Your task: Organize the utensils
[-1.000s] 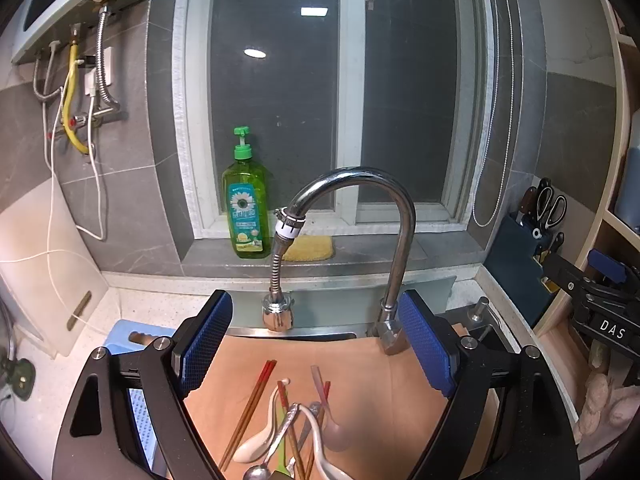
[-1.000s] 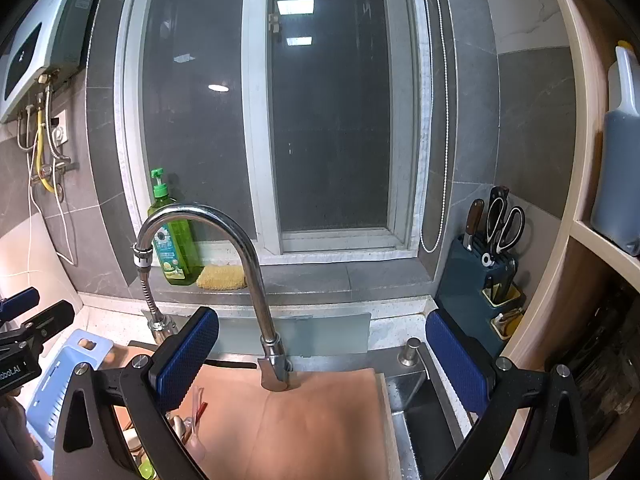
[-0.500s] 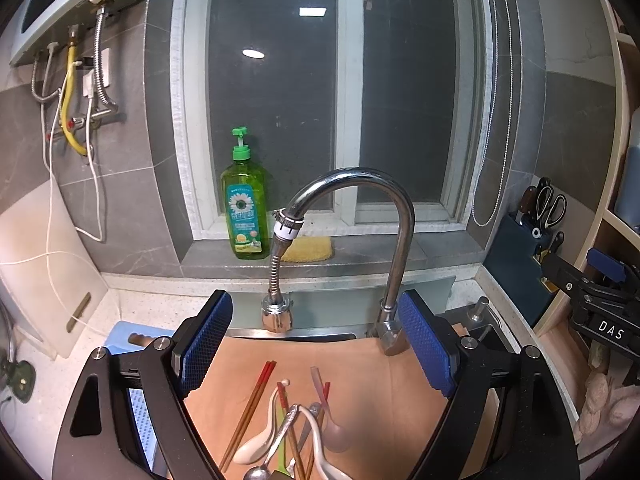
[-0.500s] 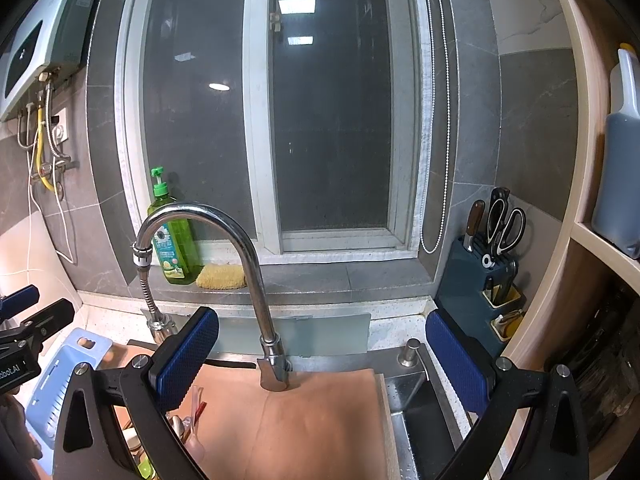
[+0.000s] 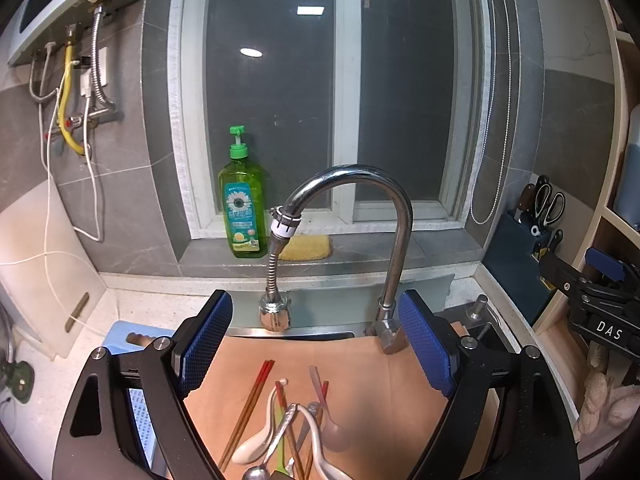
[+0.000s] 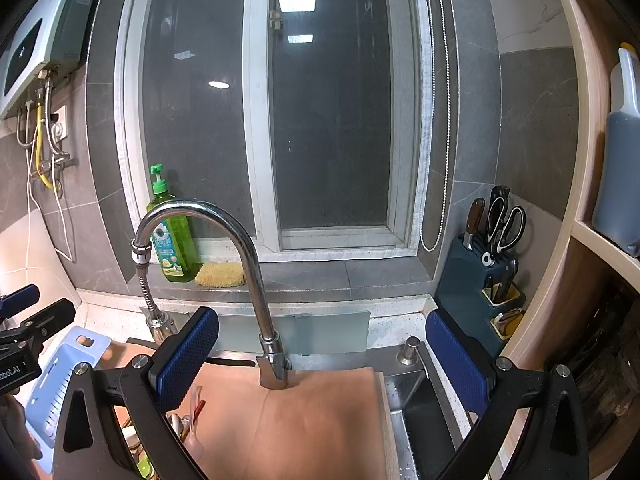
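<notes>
Approach stage: your left gripper (image 5: 316,344) and right gripper (image 6: 320,356) both hold fingers spread, empty. The utensils (image 5: 288,424) lie heaped on the wooden board (image 5: 384,400) beneath the left gripper; lower it to pinch one.

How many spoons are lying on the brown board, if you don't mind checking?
At least 4: white ceramic spoon at left, metal spoon across it, translucent pink spoon at right, another white spoon between. The pile runs off-frame, so more may be hidden.
</notes>
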A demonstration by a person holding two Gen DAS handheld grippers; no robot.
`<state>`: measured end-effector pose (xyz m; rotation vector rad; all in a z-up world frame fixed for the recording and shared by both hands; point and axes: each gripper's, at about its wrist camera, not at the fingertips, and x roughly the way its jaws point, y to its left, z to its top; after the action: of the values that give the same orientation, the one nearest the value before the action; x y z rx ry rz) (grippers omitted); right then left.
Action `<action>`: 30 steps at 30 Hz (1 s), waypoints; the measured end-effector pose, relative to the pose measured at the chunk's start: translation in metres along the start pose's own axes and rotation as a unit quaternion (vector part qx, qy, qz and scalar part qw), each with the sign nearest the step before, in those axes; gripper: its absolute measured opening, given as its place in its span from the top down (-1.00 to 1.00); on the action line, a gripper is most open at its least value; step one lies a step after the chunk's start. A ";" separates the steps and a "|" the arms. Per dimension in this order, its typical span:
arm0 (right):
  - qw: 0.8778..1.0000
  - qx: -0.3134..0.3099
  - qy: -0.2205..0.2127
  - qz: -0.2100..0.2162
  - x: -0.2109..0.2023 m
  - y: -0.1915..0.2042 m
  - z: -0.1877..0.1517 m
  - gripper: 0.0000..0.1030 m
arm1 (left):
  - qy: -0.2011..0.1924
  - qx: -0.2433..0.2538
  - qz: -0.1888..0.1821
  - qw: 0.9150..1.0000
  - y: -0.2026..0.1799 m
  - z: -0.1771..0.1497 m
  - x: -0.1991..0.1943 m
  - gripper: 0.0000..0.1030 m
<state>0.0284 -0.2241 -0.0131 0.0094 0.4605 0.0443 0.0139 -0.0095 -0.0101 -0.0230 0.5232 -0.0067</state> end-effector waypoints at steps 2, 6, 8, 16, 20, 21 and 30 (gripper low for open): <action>1.000 0.000 0.000 0.000 0.000 0.001 0.000 -0.98 | 0.001 0.000 0.000 1.000 0.000 0.000 0.000 -0.66; 1.000 0.000 0.001 -0.001 0.000 0.001 -0.001 -0.99 | 0.001 0.001 0.000 1.000 0.000 0.000 0.000 -0.66; 1.000 0.000 0.001 -0.001 0.000 0.002 -0.003 -0.99 | 0.001 0.002 -0.001 1.000 0.000 0.000 0.001 -0.66; 1.000 0.000 0.004 -0.001 0.002 0.002 -0.004 -0.98 | 0.003 0.003 -0.002 1.000 -0.001 -0.001 0.002 -0.66; 1.000 0.001 0.006 -0.001 0.003 0.002 -0.005 -0.99 | 0.005 0.004 -0.004 1.000 -0.001 -0.002 0.003 -0.66; 1.000 0.001 0.007 -0.001 0.004 0.002 -0.005 -0.98 | 0.005 0.005 -0.004 1.000 -0.001 -0.003 0.003 -0.66; 1.000 0.001 0.010 -0.001 0.005 0.002 -0.007 -0.98 | 0.008 0.007 -0.004 1.000 -0.001 -0.003 0.005 -0.66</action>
<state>0.0297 -0.2223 -0.0221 0.0110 0.4812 0.0424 0.0162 -0.0103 -0.0152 -0.0124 0.5399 -0.0187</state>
